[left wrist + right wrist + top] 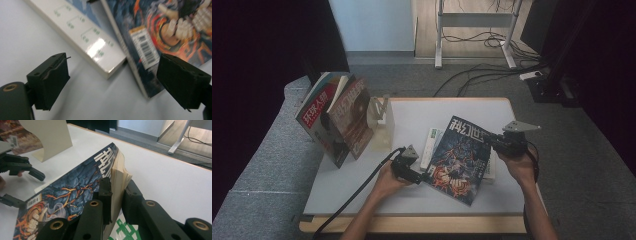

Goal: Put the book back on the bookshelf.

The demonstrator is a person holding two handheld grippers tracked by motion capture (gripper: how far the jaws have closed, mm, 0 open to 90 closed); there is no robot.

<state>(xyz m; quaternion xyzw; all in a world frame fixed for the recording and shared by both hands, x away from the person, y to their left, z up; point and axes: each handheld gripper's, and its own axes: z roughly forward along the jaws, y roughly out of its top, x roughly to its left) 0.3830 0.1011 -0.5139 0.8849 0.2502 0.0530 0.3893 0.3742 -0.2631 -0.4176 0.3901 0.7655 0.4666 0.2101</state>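
The desk (412, 197) carries a bookend rack (382, 122) at its far left with two magazines (339, 117) leaning against it. The dark-covered magazine (459, 157) lies near the desk's middle, partly over a white-and-green book (431, 145), its long axis running from the far right corner down toward you and to the left.

Your right gripper (116, 195) has its fingers clamped on the magazine's far right edge, pages fanned between them and that edge lifted. Your left gripper (113, 82) sits at the opposite, near-left corner with its fingers spread wide apart, holding nothing. The barcode corner (145, 50) lies just ahead of them and toward the right-hand finger.

Judgement: the left fingers are the nearer to that free corner, and closing on it calls for a short advance along the magazine's spine.
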